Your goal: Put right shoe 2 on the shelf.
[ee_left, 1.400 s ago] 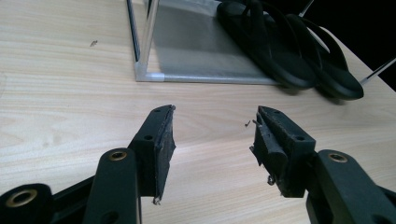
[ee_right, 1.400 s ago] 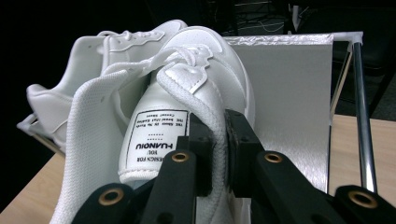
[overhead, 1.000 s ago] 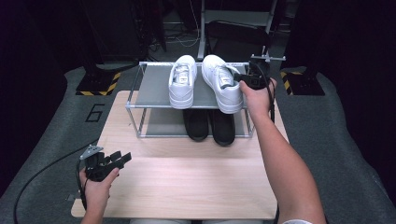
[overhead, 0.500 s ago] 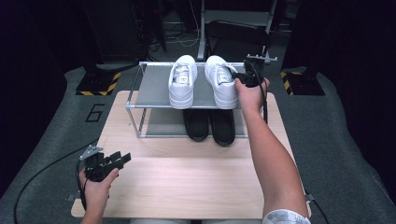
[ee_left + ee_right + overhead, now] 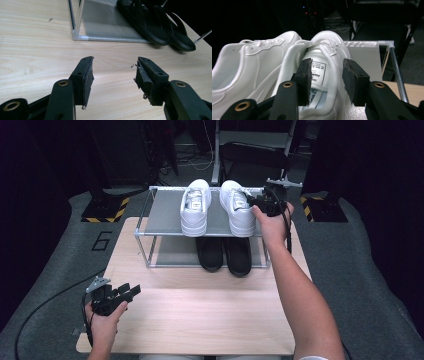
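Two white sneakers stand side by side on the top shelf of a metal rack [image 5: 165,215], toes pointing away. My right gripper [image 5: 257,202] is at the heel of the right sneaker [image 5: 236,210]. In the right gripper view its jaws have just been opening. The right gripper [image 5: 327,75] now stands open astride the right sneaker's [image 5: 329,50] padded collar, one jaw inside the shoe and one outside. The left sneaker [image 5: 249,65] lies beside it. My left gripper [image 5: 131,291] rests open over the front left of the table, with nothing between the jaws of the left gripper [image 5: 113,72].
A pair of black flip-flops [image 5: 225,255] sits on the rack's lower shelf, also seen as black flip-flops [image 5: 155,27] in the left gripper view. The wooden table [image 5: 200,320] is bare in front of the rack. Dark equipment and a metal stand [image 5: 250,140] lie beyond.
The right hand moved slightly back along the shelf with the right sneaker. Its jaws have parted from the sneaker's collar. The left hand stayed still.
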`<state>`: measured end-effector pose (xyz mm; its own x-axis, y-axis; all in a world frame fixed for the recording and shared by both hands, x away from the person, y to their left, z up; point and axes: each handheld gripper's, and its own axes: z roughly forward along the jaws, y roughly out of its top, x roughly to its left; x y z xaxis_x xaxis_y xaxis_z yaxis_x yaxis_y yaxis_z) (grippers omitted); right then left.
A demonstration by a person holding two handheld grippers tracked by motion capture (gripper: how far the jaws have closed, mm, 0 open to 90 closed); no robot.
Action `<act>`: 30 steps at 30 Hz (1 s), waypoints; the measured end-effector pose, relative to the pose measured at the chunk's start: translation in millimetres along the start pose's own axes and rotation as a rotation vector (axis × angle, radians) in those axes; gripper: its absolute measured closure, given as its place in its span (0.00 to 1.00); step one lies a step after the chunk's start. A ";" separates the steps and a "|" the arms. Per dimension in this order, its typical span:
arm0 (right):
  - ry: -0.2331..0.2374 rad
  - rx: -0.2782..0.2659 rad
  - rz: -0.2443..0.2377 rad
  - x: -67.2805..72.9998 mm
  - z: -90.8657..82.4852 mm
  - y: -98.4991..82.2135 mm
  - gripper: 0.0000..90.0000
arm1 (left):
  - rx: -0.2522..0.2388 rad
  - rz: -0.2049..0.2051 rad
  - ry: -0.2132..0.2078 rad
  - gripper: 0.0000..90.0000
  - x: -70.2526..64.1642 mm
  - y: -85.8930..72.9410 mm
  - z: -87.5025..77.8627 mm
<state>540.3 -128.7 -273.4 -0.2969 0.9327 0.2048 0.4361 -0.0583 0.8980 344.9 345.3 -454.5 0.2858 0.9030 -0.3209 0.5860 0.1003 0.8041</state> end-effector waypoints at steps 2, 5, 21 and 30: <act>0.011 -0.015 -0.025 2.5 -10.0 -1.5 0.65 | -0.003 0.000 0.004 0.53 -0.6 -0.7 0.5; 0.041 -0.040 -0.016 2.6 -25.7 -5.1 0.64 | 0.003 0.005 0.001 0.53 -1.7 -0.9 0.3; 0.156 -0.062 -0.044 -4.0 -102.9 -68.7 0.62 | 0.006 0.020 0.002 0.52 -4.2 -2.5 4.2; 0.148 -0.032 -0.087 -4.5 -119.0 -129.0 0.60 | 0.001 0.034 -0.009 0.52 -8.3 -4.3 10.1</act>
<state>384.3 -167.7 -343.9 -0.4556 0.8721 0.1786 0.3764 0.0069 0.9264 347.7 333.2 -460.3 0.3125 0.9020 -0.2980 0.5769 0.0690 0.8139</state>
